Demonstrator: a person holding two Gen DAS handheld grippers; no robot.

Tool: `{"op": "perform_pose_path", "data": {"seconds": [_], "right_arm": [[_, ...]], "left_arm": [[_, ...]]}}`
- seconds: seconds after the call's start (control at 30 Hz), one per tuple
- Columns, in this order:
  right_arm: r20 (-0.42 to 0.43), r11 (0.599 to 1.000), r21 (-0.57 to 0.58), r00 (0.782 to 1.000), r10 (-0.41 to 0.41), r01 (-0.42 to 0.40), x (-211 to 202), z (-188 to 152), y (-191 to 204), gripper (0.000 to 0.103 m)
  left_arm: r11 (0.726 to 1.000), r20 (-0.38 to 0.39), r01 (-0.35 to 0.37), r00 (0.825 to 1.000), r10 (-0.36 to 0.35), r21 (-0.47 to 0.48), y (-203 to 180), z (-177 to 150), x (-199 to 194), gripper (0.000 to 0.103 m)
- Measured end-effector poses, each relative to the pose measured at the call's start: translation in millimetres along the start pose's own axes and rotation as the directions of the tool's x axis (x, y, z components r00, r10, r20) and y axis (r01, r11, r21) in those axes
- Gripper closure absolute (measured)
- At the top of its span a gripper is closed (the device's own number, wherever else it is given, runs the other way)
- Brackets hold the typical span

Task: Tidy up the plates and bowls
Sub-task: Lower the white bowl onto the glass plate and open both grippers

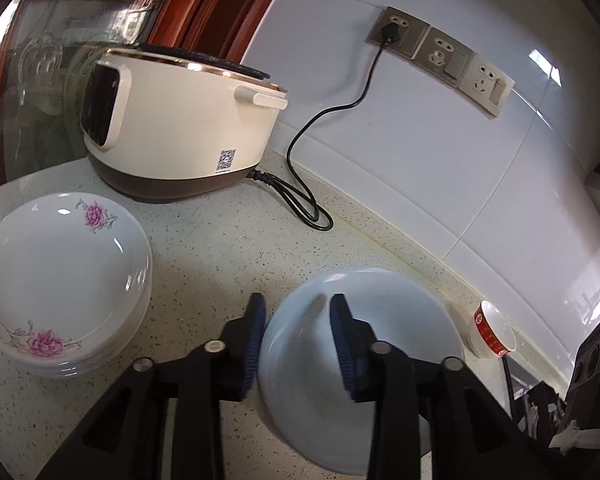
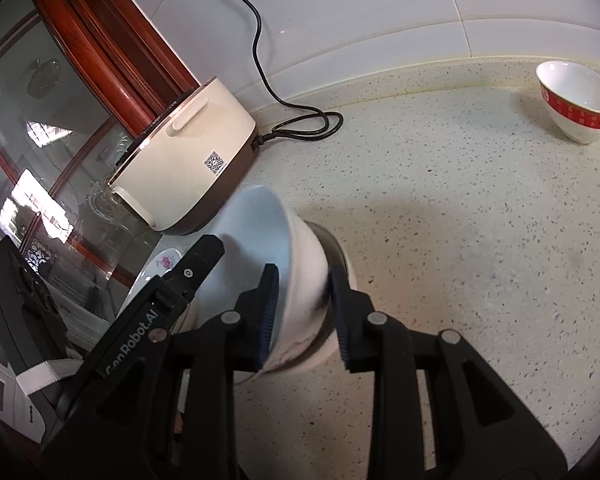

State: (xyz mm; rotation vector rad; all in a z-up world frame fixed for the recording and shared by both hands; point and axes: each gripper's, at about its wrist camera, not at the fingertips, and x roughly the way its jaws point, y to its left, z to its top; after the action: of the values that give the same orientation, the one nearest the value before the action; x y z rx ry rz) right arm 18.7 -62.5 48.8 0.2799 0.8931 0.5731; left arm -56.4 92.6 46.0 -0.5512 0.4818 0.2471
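White plates (image 1: 60,280) bear pink flowers, the small bowl (image 2: 578,100) a red band, the cooker (image 1: 172,120) cream.

Left gripper (image 1: 298,340) low centre of its frame, angled downward, jaws parted. Right gripper (image 2: 304,312) low centre too, angled downward, jaws slack, pads not pressing.

1 plate stack (image 1: 64,276) left of cooker (image 1: 172,128), 1 white bowl (image 1: 356,364) and 1 red-banded bowl (image 1: 494,330) right of cooker, 3 sockets (image 1: 444,54), 1 cord (image 1: 324,128)
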Motion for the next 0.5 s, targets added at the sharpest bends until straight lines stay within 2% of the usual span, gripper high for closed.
{"op": "perform_pose_path", "data": {"seconds": [0.37,0.5], "right_arm": [[0.023,0.999,-0.019,0.999,-0.025,0.026,-3.0,0.7,2.5,0.069],[0.142,0.991,-0.075,0.985,-0.096,0.107,-20.5,2.1,10.7,0.060]], "left_arm": [[1.000,0.028,-0.011,1.000,0.010,0.010,-1.3,1.0,-3.9,0.065],[1.000,0.052,-0.004,0.999,0.005,-0.014,2.0,2.4,-8.6,0.050]]}}
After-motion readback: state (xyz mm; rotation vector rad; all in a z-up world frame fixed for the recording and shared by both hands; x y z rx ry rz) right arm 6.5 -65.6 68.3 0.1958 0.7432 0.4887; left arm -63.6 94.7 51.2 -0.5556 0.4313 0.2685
